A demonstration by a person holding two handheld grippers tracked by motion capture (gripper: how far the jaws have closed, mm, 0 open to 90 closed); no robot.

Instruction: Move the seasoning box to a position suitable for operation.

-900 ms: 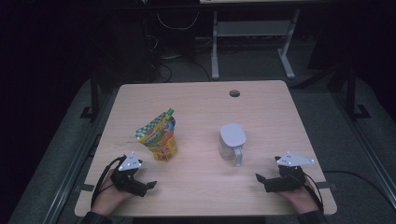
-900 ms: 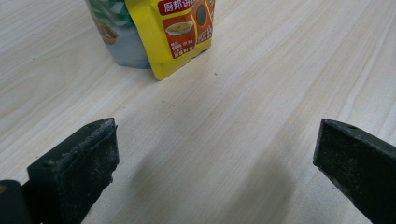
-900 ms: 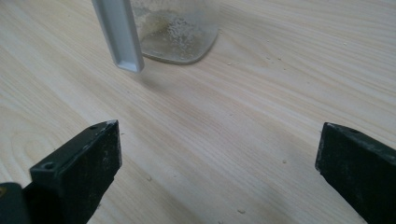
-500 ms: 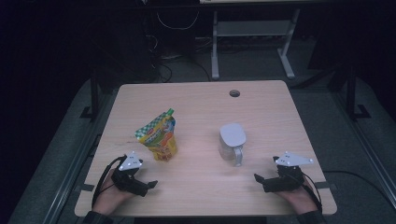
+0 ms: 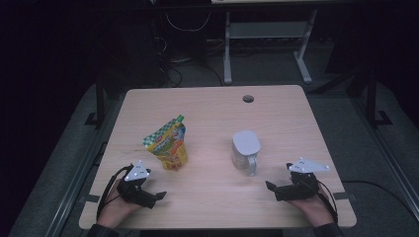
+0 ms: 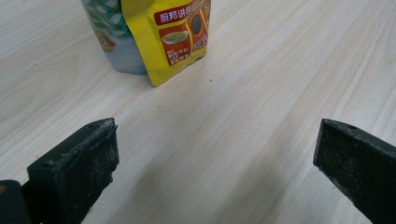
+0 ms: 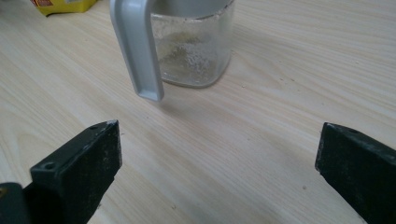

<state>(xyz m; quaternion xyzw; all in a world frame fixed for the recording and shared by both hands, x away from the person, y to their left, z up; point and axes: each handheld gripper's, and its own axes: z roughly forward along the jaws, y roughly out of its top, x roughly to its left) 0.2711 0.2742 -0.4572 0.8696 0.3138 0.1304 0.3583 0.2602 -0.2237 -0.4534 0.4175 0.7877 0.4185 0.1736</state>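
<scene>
Pouch (image 5: 168, 145) and jug (image 5: 245, 150) stand upright on the wooden table (image 5: 212, 113), well apart from each other, both near the middle of the tabletop. Taking the table centre as the dial in the high view, the pouch sits at about 8 o'clock and the jug at about 4 o'clock. The pouch is a yellow stand-up snack bag with a green-checked top and printed food panels; its lower half appears in the left gripper view (image 6: 161, 37), where its base rests flat on the wood. The jug is a clear glass body with a grey lid and a grey handle (image 7: 135, 51) (the handle faces the right gripper), and pale residue clings to the inside of the glass (image 7: 194, 53).

Left gripper (image 5: 148, 195) lies near the front edge at roughly 7 o'clock, held by the left hand (image 5: 114, 210). Its jaws stand wide apart with nothing between them, aimed toward the pouch and clear of it. Right gripper (image 5: 279, 190) lies at roughly 5 o'clock, held by the right hand (image 5: 316, 210), jaws likewise spread wide and unloaded, pointing at the jug handle without touching it.

A round cable hole (image 5: 248, 98) sits at 12 o'clock near the far edge
</scene>
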